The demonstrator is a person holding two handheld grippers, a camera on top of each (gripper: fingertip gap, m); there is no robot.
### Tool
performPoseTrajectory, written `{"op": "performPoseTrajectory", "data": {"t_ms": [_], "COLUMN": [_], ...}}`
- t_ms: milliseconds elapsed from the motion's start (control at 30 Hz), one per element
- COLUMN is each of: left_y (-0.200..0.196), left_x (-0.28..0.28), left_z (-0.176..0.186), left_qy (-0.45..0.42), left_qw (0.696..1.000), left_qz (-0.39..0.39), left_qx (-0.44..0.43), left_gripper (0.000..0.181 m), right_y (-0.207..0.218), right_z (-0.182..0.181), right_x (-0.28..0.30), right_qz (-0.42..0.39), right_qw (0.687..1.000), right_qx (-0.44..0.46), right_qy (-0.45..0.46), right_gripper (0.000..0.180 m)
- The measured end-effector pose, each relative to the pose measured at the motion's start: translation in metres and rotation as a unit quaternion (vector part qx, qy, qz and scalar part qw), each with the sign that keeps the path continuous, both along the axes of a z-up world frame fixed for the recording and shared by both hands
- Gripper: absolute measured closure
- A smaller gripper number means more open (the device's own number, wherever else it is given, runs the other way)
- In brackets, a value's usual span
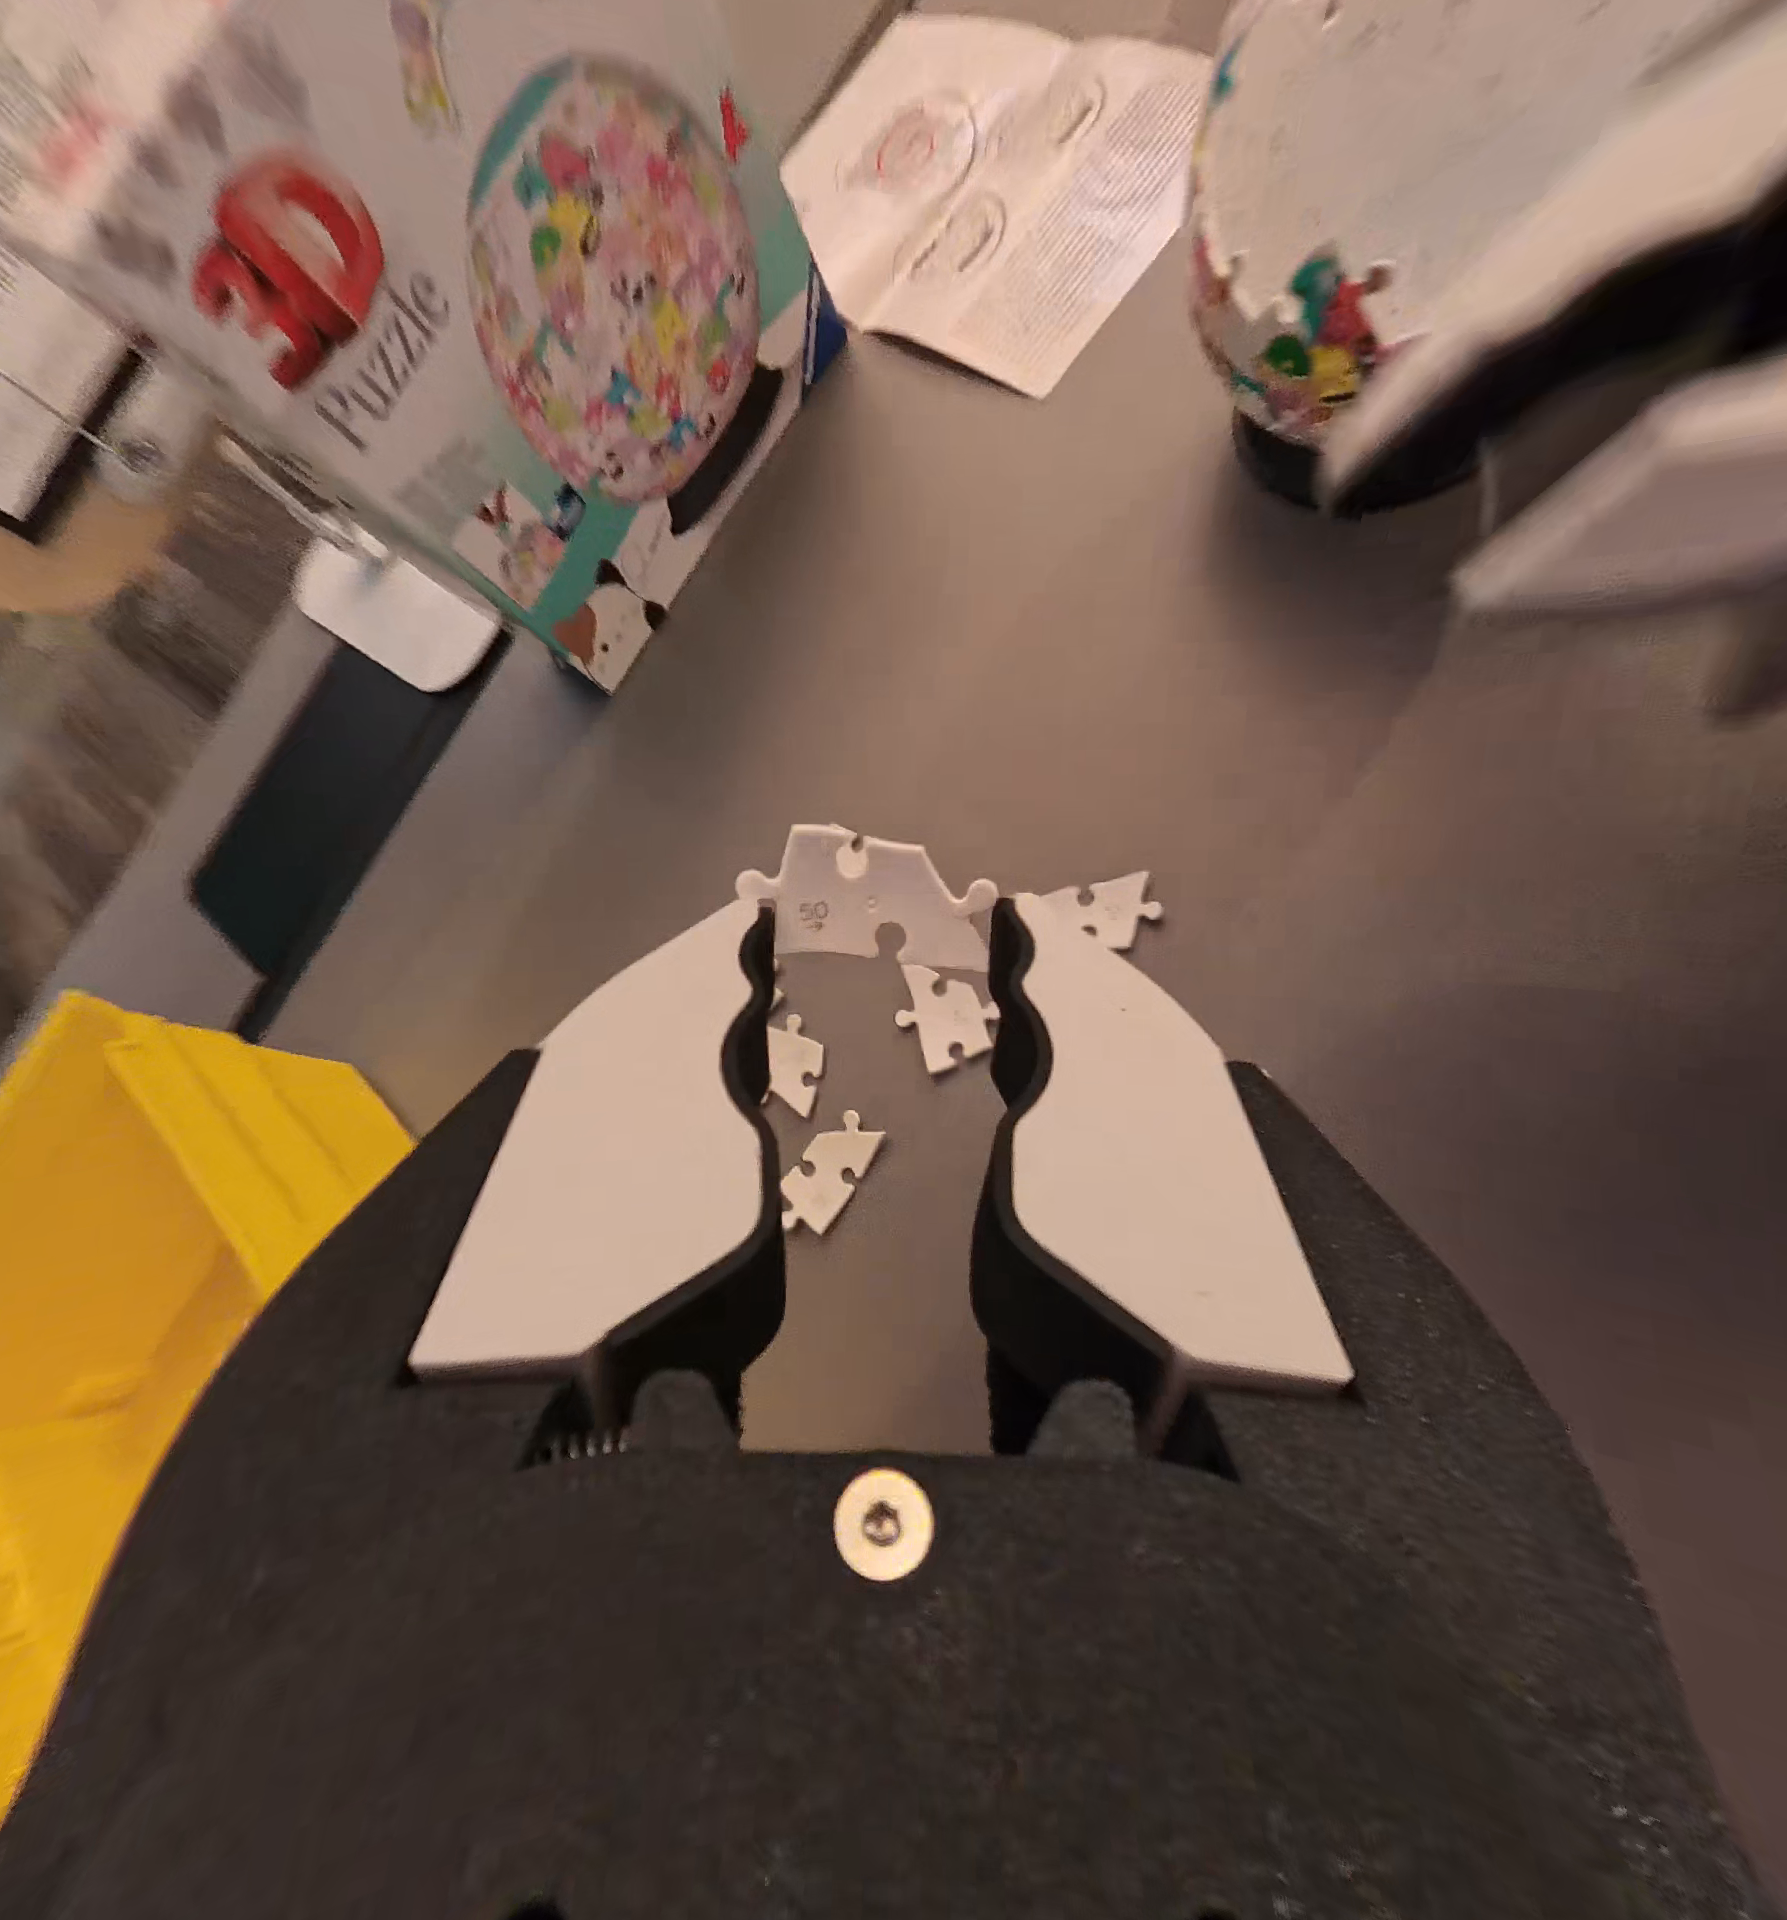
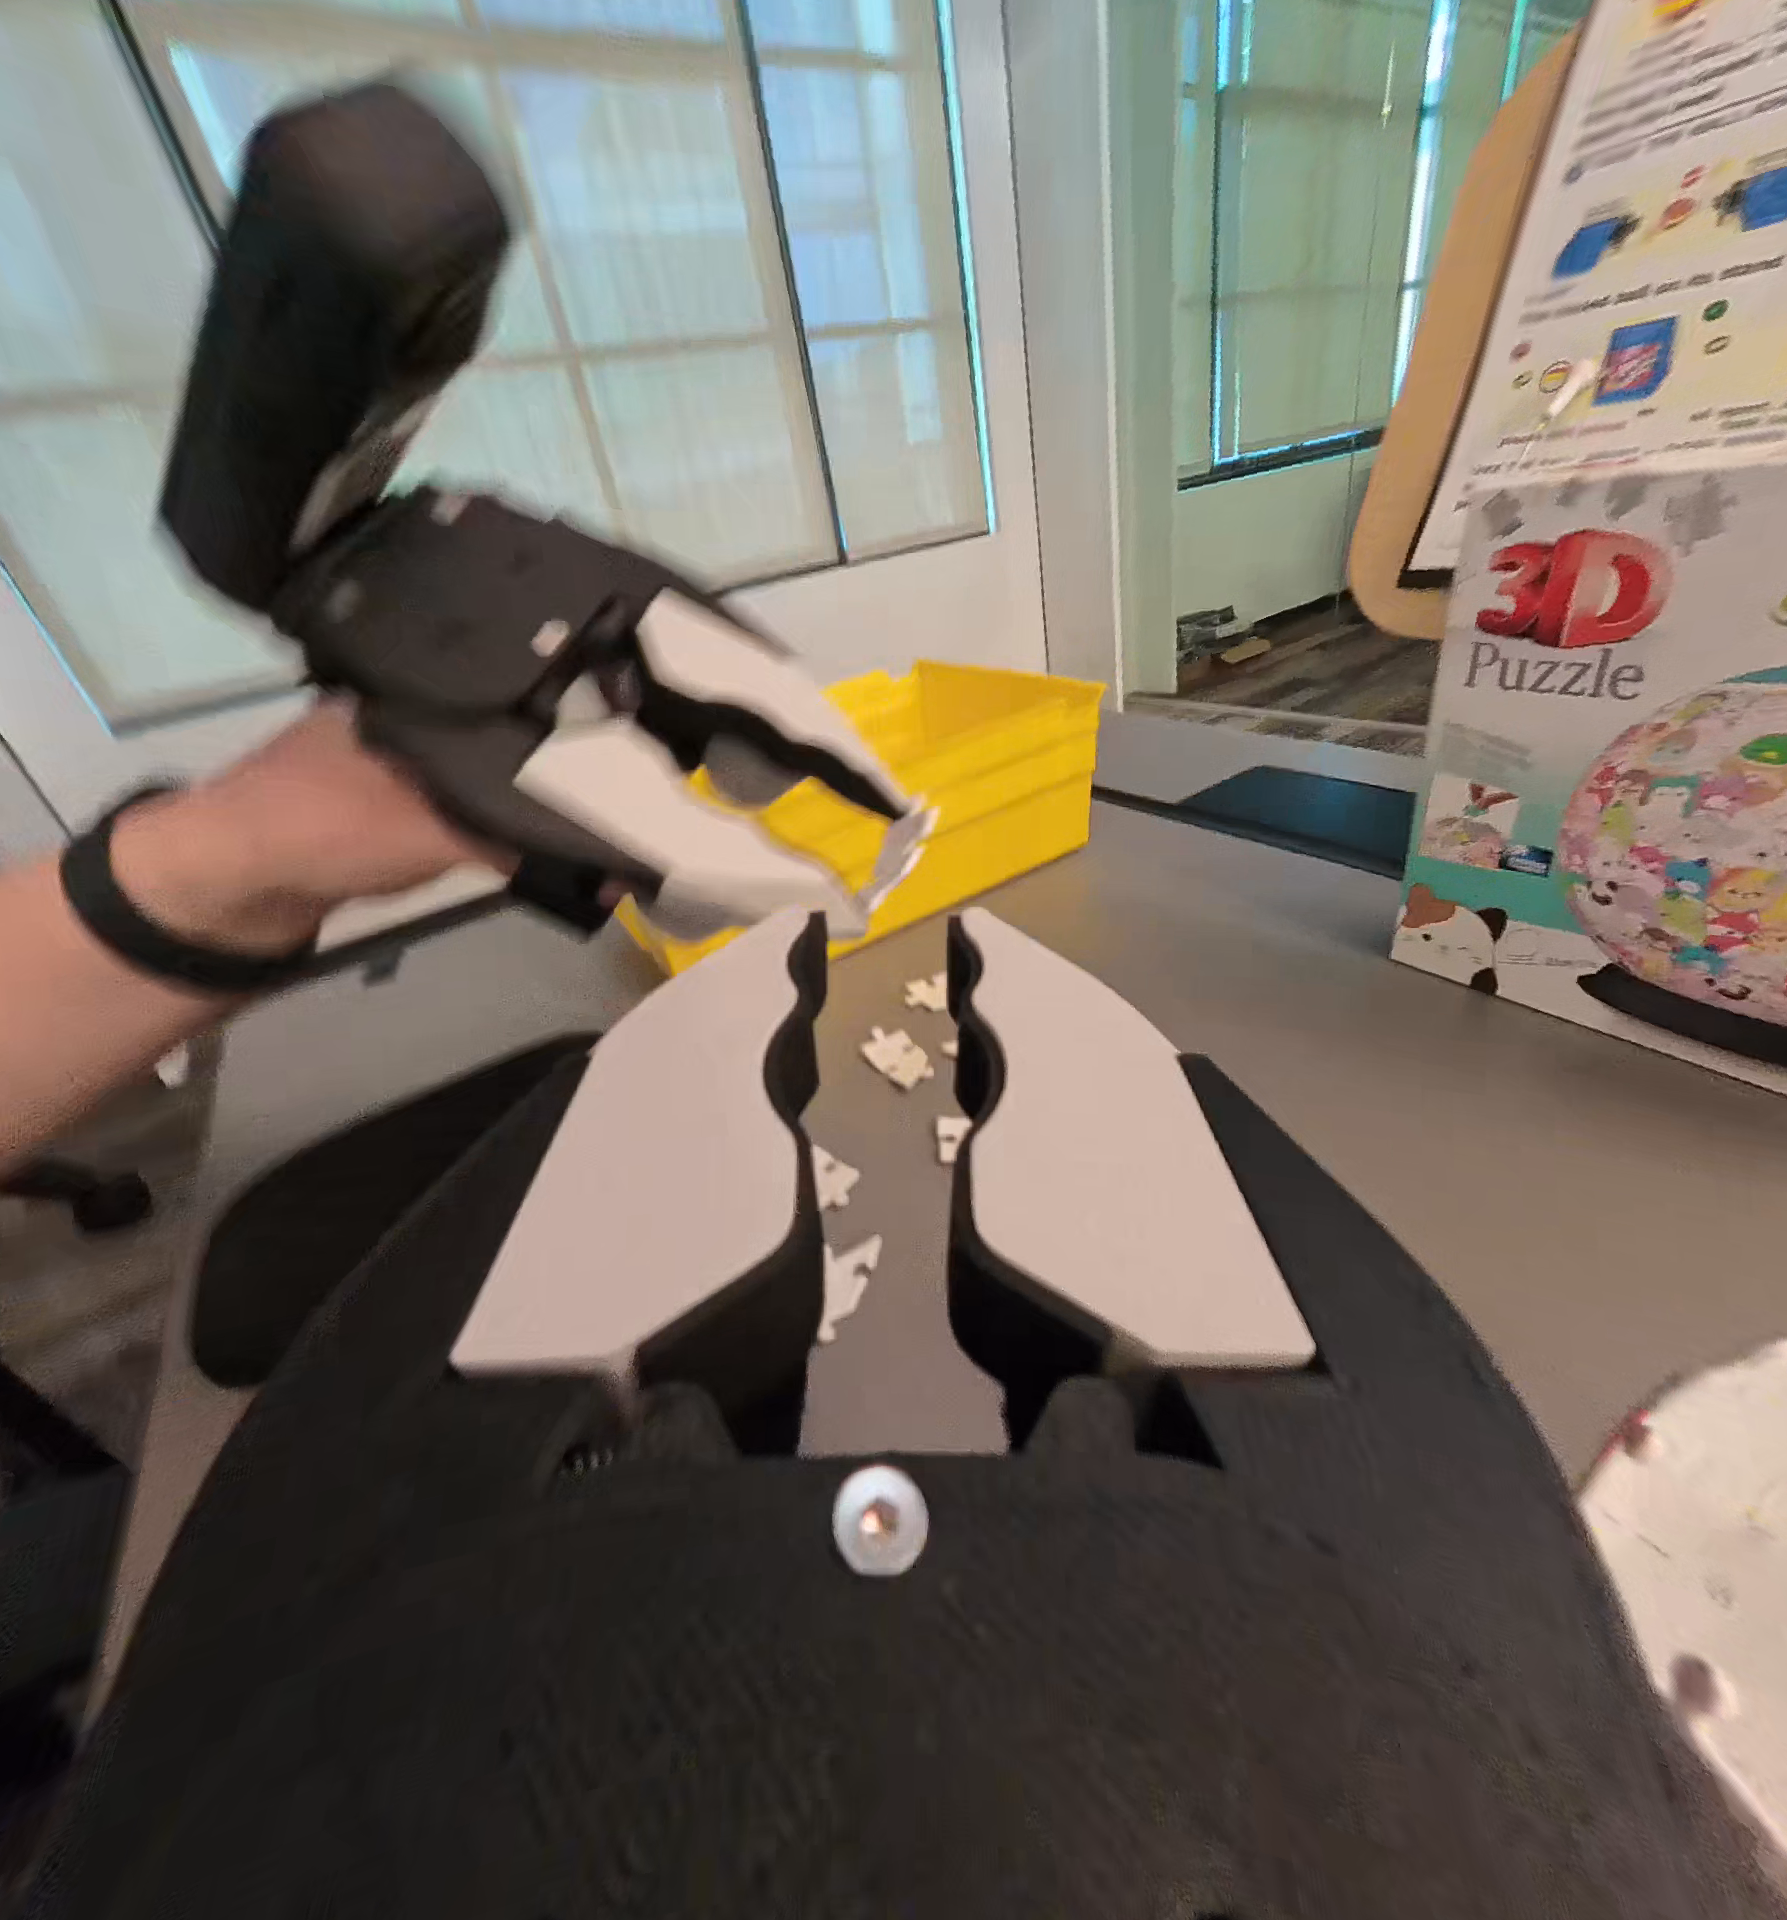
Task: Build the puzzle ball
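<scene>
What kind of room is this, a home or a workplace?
Probably an office or meeting room, though I cannot be sure. A plain grey table stands before tall gridded windows and a glass door, with a dark office chair beside it. The puzzle box suggests a set-up activity.

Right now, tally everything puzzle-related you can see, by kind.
Printed cardboard puzzle box: 1
Folded white paper instruction sheet: 1
Partly built puzzle ball on black stand: 1
Joined white piece section, gripped: 1
Loose white puzzle pieces on grey table: 4 in left view
Total: 8
</scene>
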State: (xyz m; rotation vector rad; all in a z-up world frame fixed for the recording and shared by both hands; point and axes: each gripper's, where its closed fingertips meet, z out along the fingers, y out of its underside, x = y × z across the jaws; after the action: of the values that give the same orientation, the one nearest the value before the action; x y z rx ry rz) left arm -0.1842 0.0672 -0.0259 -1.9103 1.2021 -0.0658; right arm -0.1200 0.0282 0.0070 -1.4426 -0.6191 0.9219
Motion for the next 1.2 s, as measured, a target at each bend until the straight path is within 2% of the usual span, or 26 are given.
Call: {"op": "performPoseTrajectory", "data": {"t_ms": [67, 133, 233, 333, 567, 700, 767, 833, 933, 1000, 1033, 1100, 1200], "left_y": [-0.022, -0.042, -0.067, -0.083, -0.113, -0.127, -0.132, -0.135, -0.139, -0.138, -0.133, -0.11, -0.067], "left_x": [0.001, 0.005, 0.017, 0.026, 0.043, 0.055, 0.06, 0.064, 0.067, 0.073, 0.078, 0.091, 0.126], "left_z": [0.01, 0.015, 0.02, 0.028, 0.044, 0.049, 0.049, 0.054, 0.067, 0.079, 0.085, 0.094, 0.088], "left_qy": [0.022, 0.046, 0.057, 0.067, 0.074, 0.078, 0.075, 0.058, -0.013, -0.078, -0.111, -0.165, -0.2], "left_qw": [0.998, 0.993, 0.99, 0.985, 0.978, 0.975, 0.975, 0.976, 0.987, 0.989, 0.987, 0.978, 0.964], "left_qz": [0.003, -0.001, -0.011, -0.02, -0.046, -0.06, -0.06, -0.055, -0.057, -0.081, -0.098, -0.122, -0.171], "left_qx": [0.066, 0.107, 0.129, 0.158, 0.189, 0.199, 0.199, 0.201, 0.151, 0.092, 0.07, 0.038, -0.026], "left_gripper": [0.141, 0.141, 0.141, 0.141, 0.141, 0.141, 0.141, 0.133, 0.115, 0.115, 0.118, 0.126, 0.131], "right_y": [-0.003, -0.009, -0.022, -0.035, -0.071, -0.084, -0.088, -0.085, -0.064, -0.045, -0.033, -0.012, 0.022], "right_z": [0.019, 0.029, 0.028, 0.023, 0.019, 0.023, 0.022, 0.026, 0.068, 0.107, 0.114, 0.1, 0.054], "right_x": [0.01, 0.007, -0.012, -0.025, -0.029, -0.022, -0.017, -0.002, 0.063, 0.12, 0.143, 0.172, 0.189], "right_qz": [0.0, 0.035, 0.091, 0.103, 0.118, 0.128, 0.13, 0.121, 0.075, 0.044, 0.041, 0.067, 0.097], "right_qw": [0.999, 0.995, 0.986, 0.982, 0.976, 0.976, 0.976, 0.979, 0.988, 0.99, 0.987, 0.975, 0.96], "right_qx": [-0.025, -0.071, -0.135, -0.161, -0.178, -0.171, -0.168, -0.155, -0.092, -0.034, -0.016, -0.018, -0.063], "right_qy": [0.044, 0.062, 0.032, 0.002, -0.044, -0.046, -0.051, -0.058, -0.102, -0.128, -0.156, -0.211, -0.254], "right_gripper": [0.159, 0.16, 0.159, 0.159, 0.161, 0.177, 0.177, 0.177, 0.176, 0.177, 0.177, 0.177, 0.177]}}
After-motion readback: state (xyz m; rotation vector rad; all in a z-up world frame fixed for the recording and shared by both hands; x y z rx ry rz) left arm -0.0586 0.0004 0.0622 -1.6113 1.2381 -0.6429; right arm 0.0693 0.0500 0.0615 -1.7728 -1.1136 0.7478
